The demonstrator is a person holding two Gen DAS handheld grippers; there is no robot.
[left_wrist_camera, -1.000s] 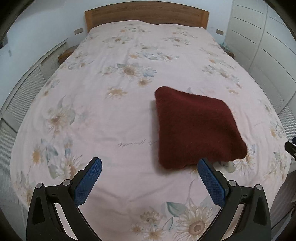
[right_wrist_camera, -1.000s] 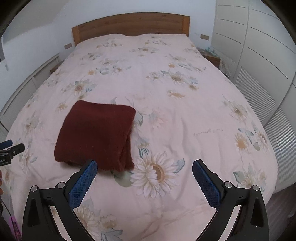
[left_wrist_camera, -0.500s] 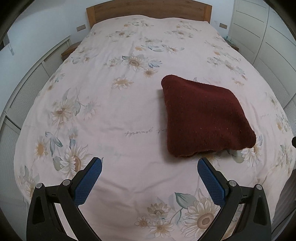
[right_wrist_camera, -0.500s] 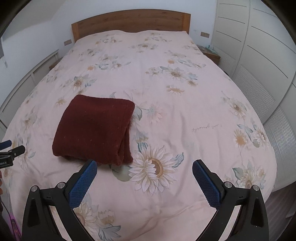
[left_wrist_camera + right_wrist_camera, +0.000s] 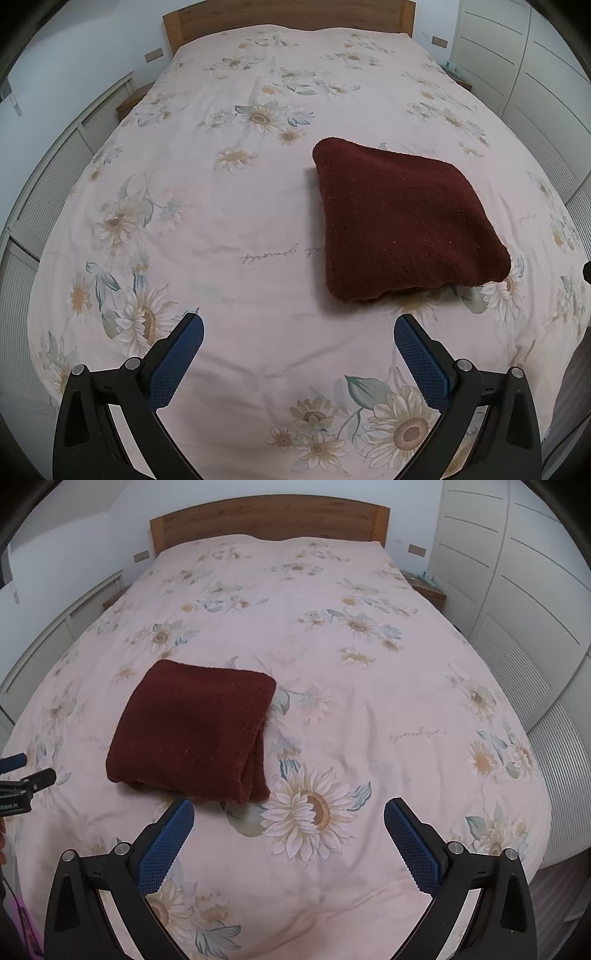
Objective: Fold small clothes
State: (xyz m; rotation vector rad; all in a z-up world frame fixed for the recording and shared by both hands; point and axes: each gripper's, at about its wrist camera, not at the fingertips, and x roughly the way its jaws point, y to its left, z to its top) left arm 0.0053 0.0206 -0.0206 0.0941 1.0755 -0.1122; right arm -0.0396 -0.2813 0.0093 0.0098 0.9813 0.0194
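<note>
On the flowered bedcover (image 5: 229, 229) the dark red cloth (image 5: 402, 225) lies as a thick, nearly square packet, nearer to the foot of the bed than to the wooden headboard (image 5: 269, 520). From the right wrist view you see its layers stacked at the right edge (image 5: 255, 760), so I judge that the folding of this piece is finished and that it is put there only to rest flat, away from the edge of the mattress where it could slide down. Nothing else lies on the cover (at least nothing that these two views show).

Your left claw (image 5: 298, 325) hangs above the cover with its blue pads (image 5: 173, 362) spread wide, and it has hold of nothing; the cloth is ahead of it and to its right, near the right pad but apart from it. Your right claw (image 5: 289, 808) is the same: pads far apart, nothing between them, and the cloth ahead and to its left, its near edge just beyond the left pad (image 5: 164, 849) without touching. Both claws point forward and down along the bed at a similar slope, side by side, one at each side of the packet. In the right wrist view a small part of the left claw shows at the far left margin (image 5: 22, 779). This pose looks to me like one of stepping back from a finished fold, not of reaching in.
</note>
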